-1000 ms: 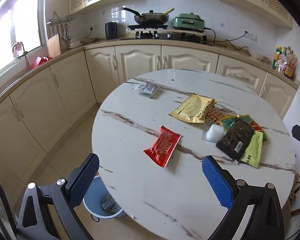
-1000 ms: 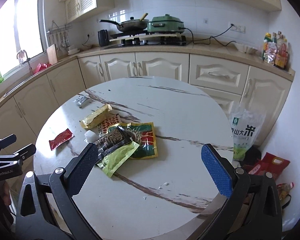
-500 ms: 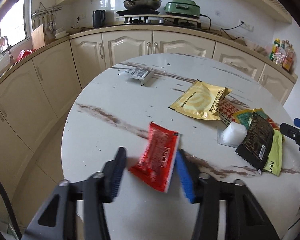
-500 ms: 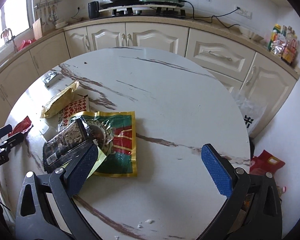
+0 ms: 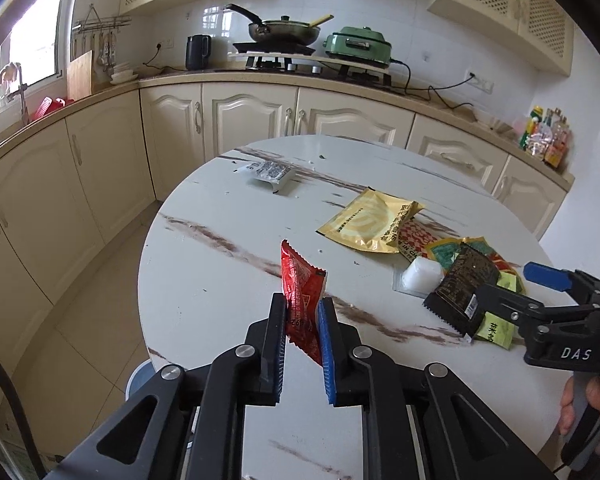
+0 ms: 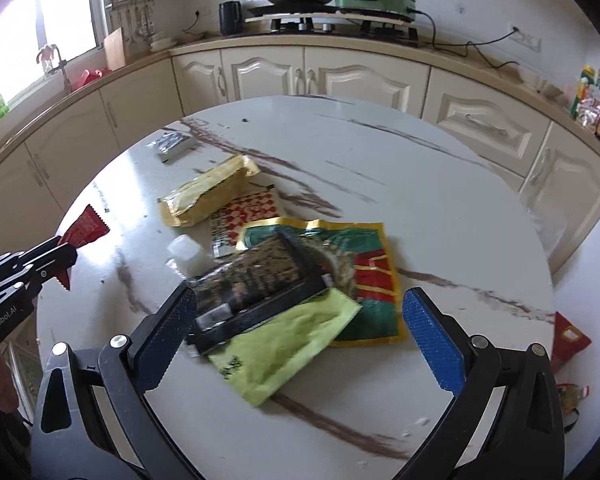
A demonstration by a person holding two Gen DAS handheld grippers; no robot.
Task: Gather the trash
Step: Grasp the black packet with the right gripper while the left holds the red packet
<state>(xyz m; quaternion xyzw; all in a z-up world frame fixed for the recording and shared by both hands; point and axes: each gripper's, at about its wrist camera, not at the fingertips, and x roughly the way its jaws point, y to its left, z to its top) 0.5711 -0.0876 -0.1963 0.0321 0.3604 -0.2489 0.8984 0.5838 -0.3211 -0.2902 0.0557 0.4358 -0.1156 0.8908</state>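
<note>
My left gripper [image 5: 302, 312] is shut on a red snack wrapper [image 5: 300, 284] and holds it upright just above the round marble table [image 5: 220, 280]; the wrapper also shows in the right wrist view [image 6: 85, 229]. My right gripper [image 6: 300, 320] is open, its jaws on either side of a pile of wrappers: a black packet [image 6: 256, 280], a lime green packet [image 6: 284, 340] and a green-red-gold packet [image 6: 364, 272]. A gold packet [image 6: 204, 196], a red-white patterned wrapper [image 6: 248, 216], a white plastic cup [image 6: 186, 254] and a silver sachet [image 6: 172, 145] lie further back.
A blue trash bin [image 5: 140, 380] stands on the floor under the table's near left edge, mostly hidden by my left gripper. Kitchen cabinets [image 5: 252, 120] and a counter with a stove curve behind the table. Bags [image 6: 568, 340] lie on the floor at the right.
My left gripper closed on the red wrapper and lifted it upright off the table. My right gripper moved down and forward until its open jaws stand around the wrapper pile.
</note>
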